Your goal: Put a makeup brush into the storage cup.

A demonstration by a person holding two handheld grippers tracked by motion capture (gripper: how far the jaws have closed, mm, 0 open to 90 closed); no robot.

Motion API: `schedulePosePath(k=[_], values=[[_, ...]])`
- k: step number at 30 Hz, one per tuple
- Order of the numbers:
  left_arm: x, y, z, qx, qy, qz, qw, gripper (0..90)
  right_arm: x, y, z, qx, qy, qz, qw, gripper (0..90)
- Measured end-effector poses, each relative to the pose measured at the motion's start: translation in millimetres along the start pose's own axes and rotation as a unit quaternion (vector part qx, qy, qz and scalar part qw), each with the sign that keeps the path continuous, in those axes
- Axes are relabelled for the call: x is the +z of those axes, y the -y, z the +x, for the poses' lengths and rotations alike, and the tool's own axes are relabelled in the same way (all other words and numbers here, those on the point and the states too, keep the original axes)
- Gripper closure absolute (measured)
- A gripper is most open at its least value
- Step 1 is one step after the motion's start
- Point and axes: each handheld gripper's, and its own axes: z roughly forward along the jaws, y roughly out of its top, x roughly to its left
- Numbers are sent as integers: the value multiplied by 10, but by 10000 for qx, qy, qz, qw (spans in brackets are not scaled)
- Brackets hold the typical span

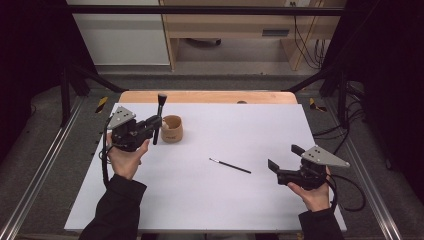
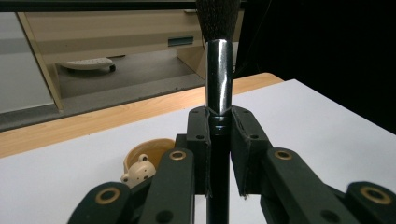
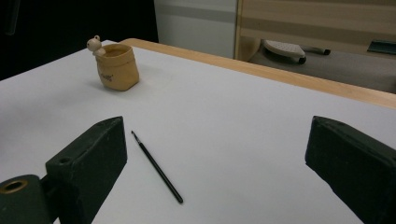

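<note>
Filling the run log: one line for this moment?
left claw: shut on big brush | right claw: open | thin brush: on table | cup: upright

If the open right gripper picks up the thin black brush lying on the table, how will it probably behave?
The thin brush looks very light and stiff. Being slim and round, it may roll on the smooth table or slip between wide fingers.

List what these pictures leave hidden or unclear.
- Big brush: in the left gripper view the bristle top is cut by the upper edge, the handle's lower end by the bottom edge.
- Cup: the left gripper hides its lower part there.
- Thin brush: bristles too small in the high view.
- Cup print: too small to read.
</note>
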Motion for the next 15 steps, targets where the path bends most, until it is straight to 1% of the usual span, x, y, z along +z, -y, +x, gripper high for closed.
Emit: schedulePosePath(k=[10, 15], values=[[159, -41, 39, 2, -34, 25, 10000, 781, -3, -4, -1, -15, -18, -15, 10000, 59], [255, -74, 28, 37, -37, 13, 10000, 781, -7, -5, -8, -2, -22, -36, 10000, 59]])
